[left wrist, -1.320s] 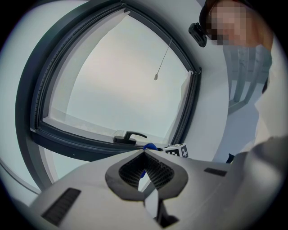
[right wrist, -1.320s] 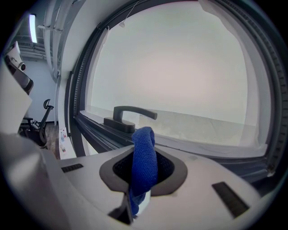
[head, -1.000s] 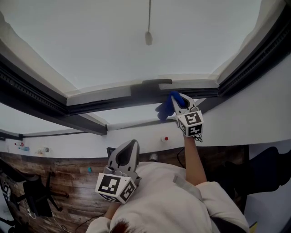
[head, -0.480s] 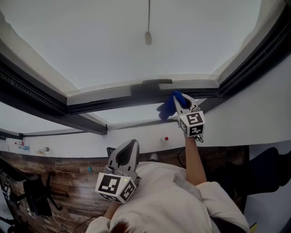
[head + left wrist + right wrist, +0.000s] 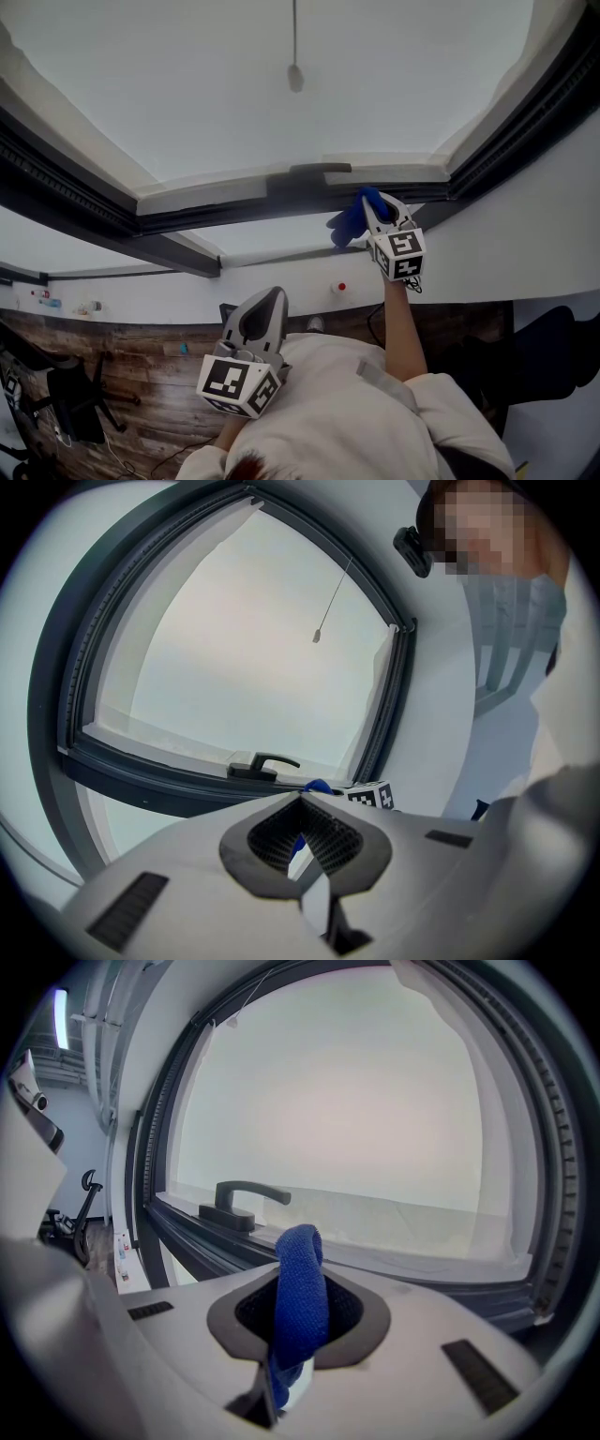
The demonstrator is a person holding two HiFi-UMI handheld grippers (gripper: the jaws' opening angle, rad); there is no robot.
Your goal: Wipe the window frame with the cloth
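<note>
The dark window frame (image 5: 234, 212) runs across the head view, with its black handle (image 5: 319, 170) on the lower rail. My right gripper (image 5: 379, 212) is raised against that rail just right of the handle, shut on a blue cloth (image 5: 351, 223) that bunches out to its left. In the right gripper view the cloth (image 5: 300, 1251) sticks up between the jaws of the right gripper (image 5: 302, 1286), close to the handle (image 5: 246, 1199). My left gripper (image 5: 270, 302) hangs low by the person's chest, shut and with nothing in it, pointing at the frame (image 5: 141, 782).
A pull cord with a small weight (image 5: 295, 75) hangs in front of the pane. Below the frame is a white wall (image 5: 281, 286), then wooden flooring (image 5: 141, 370) with an office chair (image 5: 75, 403) at the left. A dark vertical frame bar (image 5: 525, 122) rises on the right.
My right gripper has slid a little to the right along the lower rail with the cloth. The left gripper has stayed where it was.
</note>
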